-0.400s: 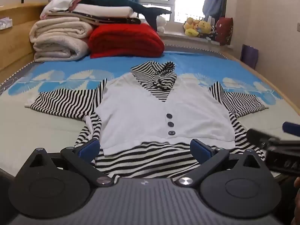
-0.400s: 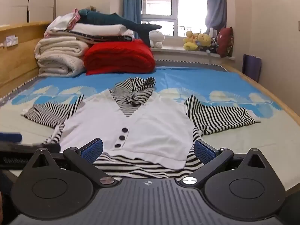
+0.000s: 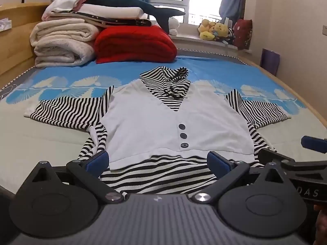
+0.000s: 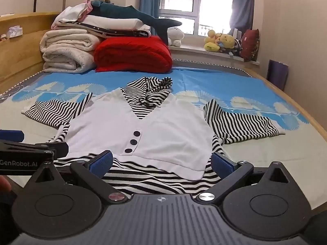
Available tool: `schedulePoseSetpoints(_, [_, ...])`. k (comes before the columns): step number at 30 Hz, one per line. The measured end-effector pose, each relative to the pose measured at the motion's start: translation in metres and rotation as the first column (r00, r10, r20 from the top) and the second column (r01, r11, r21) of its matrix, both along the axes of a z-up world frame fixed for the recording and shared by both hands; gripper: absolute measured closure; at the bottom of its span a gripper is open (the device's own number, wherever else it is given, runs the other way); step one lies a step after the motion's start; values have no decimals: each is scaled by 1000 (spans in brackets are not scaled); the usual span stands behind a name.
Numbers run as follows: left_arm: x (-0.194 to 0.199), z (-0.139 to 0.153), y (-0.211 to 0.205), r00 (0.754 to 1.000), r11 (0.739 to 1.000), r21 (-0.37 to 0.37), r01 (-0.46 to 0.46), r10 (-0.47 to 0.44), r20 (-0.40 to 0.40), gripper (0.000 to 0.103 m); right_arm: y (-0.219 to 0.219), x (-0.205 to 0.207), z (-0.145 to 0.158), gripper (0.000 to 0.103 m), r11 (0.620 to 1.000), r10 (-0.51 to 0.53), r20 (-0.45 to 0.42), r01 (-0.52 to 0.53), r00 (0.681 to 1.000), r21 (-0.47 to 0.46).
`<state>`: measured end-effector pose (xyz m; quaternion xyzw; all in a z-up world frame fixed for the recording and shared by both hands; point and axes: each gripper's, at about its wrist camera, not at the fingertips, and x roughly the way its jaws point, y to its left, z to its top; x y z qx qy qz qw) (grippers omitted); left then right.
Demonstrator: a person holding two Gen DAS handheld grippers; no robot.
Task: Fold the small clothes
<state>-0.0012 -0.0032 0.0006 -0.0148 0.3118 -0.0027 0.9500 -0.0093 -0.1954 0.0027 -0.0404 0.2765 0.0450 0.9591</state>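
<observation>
The small striped top (image 3: 175, 126) with its white vest front and 3 dark buttons (image 3: 183, 135) lies flat on the bed (image 3: 24, 143), sleeves spread; its striped hem sits between the parted fingers of the left gripper (image 3: 158, 161) and of the right gripper (image 4: 161, 161) — both released, grasping nothing; beyond the collar, folded blankets (image 4: 130, 55).

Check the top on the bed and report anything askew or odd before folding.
The striped top lies flat, sleeves spread. Only its striped hood is bunched and crumpled, and a white strip sticks out on one side. No damage visible.
</observation>
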Motion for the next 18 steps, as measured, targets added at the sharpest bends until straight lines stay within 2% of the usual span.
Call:
schedulePoseSetpoints(9, [4, -3, -7, 1000, 1000, -5, 2, -2, -14, 1, 6, -3, -2, 2, 1000, 0, -1, 0, 1000, 7])
schedulePoseSetpoints(12, [4, -5, 3, 1000, 1000, -13, -4, 4, -16, 1, 5, -1, -3, 2, 1000, -4, -3, 4, 1000, 7])
schedulePoseSetpoints(18, [6, -7, 3, 1000, 1000, -9, -9, 9, -22, 1, 7, 0, -8, 7, 1000, 13, -3, -13, 1000, 13])
